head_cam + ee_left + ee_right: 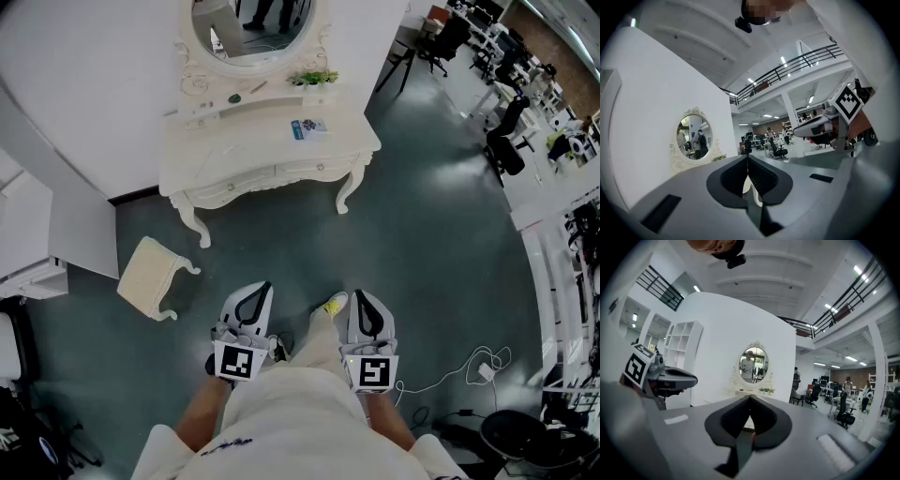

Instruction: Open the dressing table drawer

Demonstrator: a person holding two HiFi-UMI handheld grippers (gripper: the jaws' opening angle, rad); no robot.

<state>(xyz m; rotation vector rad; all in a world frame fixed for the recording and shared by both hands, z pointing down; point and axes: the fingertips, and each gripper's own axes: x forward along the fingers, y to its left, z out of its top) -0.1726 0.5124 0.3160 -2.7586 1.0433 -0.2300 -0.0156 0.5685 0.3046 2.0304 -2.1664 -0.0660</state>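
The white dressing table with its oval mirror stands against the wall at the top of the head view. Its front drawers are closed. Both grippers are held level near the person's waist, well short of the table. The left gripper is shut and empty, and so is the right gripper. In the left gripper view the jaws meet, with the mirror far off to the left. In the right gripper view the shut jaws point at the mirror straight ahead.
A cream stool stands on the floor left of the table's legs. A small plant and a booklet lie on the tabletop. White shelving is at the left, office chairs at the right, and a cable with a charger on the floor.
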